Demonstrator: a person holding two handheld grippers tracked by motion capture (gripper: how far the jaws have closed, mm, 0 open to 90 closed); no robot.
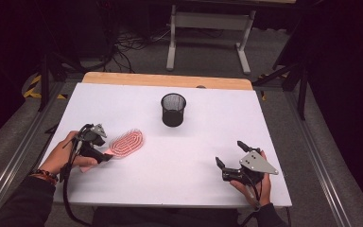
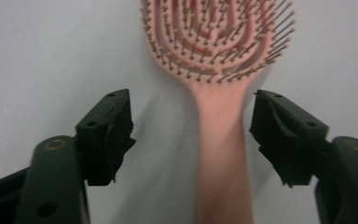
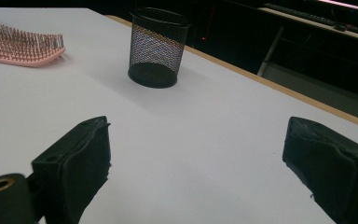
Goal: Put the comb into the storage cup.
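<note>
Two claws work over a white table [image 1: 179,165] that takes up the middle of the high view, with a strip of bare wood along its far edge. A black mesh cup [image 1: 173,109] stands upright just above the centre of that frame, well apart from both hands; in the right gripper view it sits in the upper middle. The pink hairbrush [image 1: 126,142] lies flat at centre left of the high view, bristles up, its head pointing toward the upper right and its handle running down-left to the left claw [image 1: 105,150]. In the left gripper view the handle [image 2: 223,154] passes up the middle of the frame between the two black jaws, which stand apart on either side and do not touch it. The right claw [image 1: 229,153], at lower right of the high view, is spread wide over bare table and holds nothing.
</note>
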